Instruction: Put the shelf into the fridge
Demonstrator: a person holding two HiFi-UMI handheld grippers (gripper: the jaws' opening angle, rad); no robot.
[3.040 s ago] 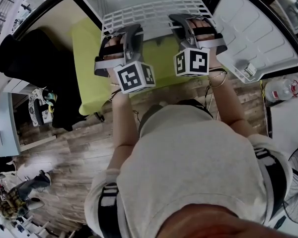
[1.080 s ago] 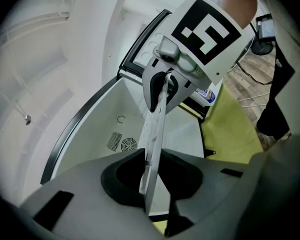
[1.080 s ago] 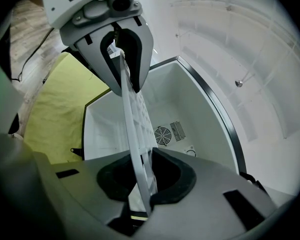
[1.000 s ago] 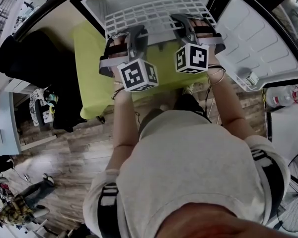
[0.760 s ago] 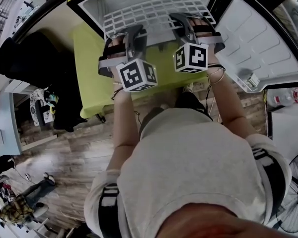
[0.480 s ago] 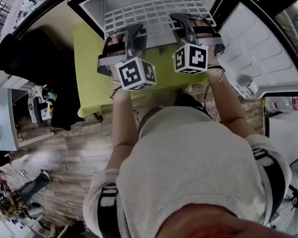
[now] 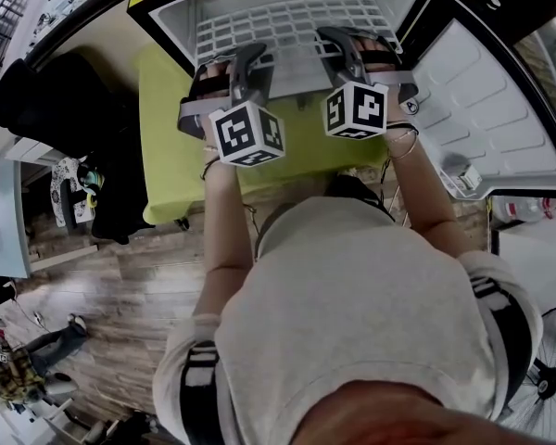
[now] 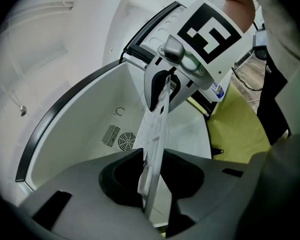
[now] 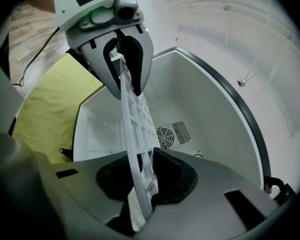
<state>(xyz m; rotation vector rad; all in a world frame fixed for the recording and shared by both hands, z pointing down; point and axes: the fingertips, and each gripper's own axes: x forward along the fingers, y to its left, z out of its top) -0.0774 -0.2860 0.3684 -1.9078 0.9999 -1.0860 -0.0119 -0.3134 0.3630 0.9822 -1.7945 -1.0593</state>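
The white slatted shelf [image 7: 287, 24] lies flat inside the open white fridge [image 7: 171, 12], with its near edge between both grippers. My left gripper [image 7: 252, 63] is at the shelf's near left edge and my right gripper [image 7: 338, 43] at its near right. In the left gripper view the shelf [image 8: 157, 129] runs edge-on through the left gripper [image 8: 152, 156], whose jaws are opening with dark gaps beside the shelf. In the right gripper view the shelf [image 9: 135, 129] passes between the right gripper [image 9: 142, 159] jaws, also opening, and leans on one jaw only.
The fridge door [image 7: 500, 109] swings open to the right. A yellow-green cloth [image 7: 167, 146] covers the surface below the fridge. A round vent [image 8: 126, 141] sits on the fridge's back wall. A floor fan [image 7: 551, 387] stands at the lower right, on wood flooring.
The shelf sits a little deeper in the fridge than three seconds ago. The left gripper's marker cube has drifted slightly left and up; the right gripper has hardly moved.
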